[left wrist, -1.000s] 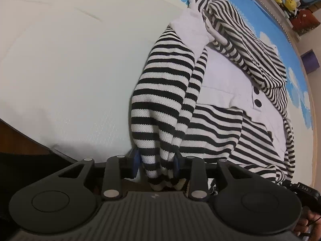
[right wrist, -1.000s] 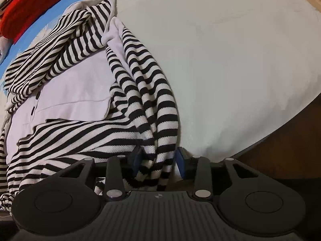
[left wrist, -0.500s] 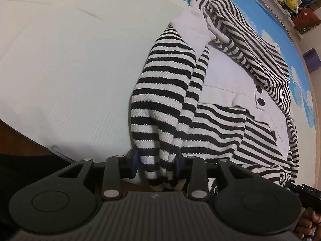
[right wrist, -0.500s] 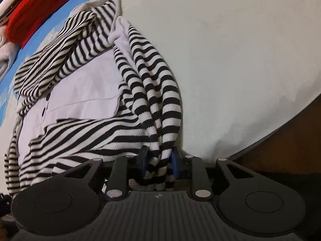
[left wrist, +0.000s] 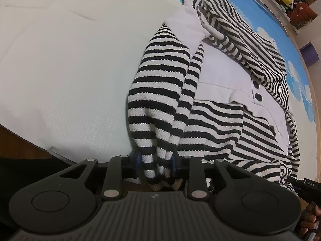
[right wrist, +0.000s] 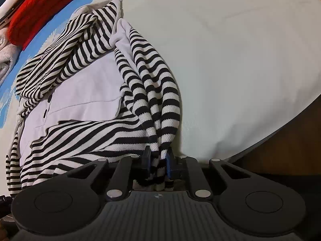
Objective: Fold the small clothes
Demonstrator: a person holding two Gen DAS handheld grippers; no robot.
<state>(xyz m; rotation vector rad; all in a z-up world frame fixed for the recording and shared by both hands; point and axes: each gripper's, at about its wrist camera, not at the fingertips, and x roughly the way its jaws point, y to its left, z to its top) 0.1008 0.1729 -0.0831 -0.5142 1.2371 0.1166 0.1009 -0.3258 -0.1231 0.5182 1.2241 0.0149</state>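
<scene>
Handling, left wrist view: black-and-white striped knit top with plain white panel [left wrist: 220, 92] looks soft, light, floppy; no stiffness, will sag and drag when lifted; knit looks grippy enough, low slip risk.
Location, left wrist view: garment spread face up on white quilted bed cover [left wrist: 70, 70], near its front edge; blue patterned mat [left wrist: 280, 34] behind it.
Grasp spot, left wrist view: bunched striped sleeve end [left wrist: 158, 150], gathered into a thick roll; good hold since several layers are trapped.
Left gripper [left wrist: 155, 163]: fingers narrow and closing, pads pinching the sleeve end, fabric tail hanging below them.
Left pose: tilted steeply down at the bed edge, low over the fabric.
Location, right wrist view: same top [right wrist: 84, 92] stretches away to the left; red knit item [right wrist: 40, 2] far back, well apart.
Grasp spot, right wrist view: other striped sleeve end [right wrist: 160, 140], twisted into cords running into the fingers.
Right gripper [right wrist: 157, 163]: fingers nearly together and closing, squeezing the twisted sleeve.
Right pose: pointed steeply down, just beside the bed's front edge.
Risk guess: twisted sleeves may fold lumpy.
</scene>
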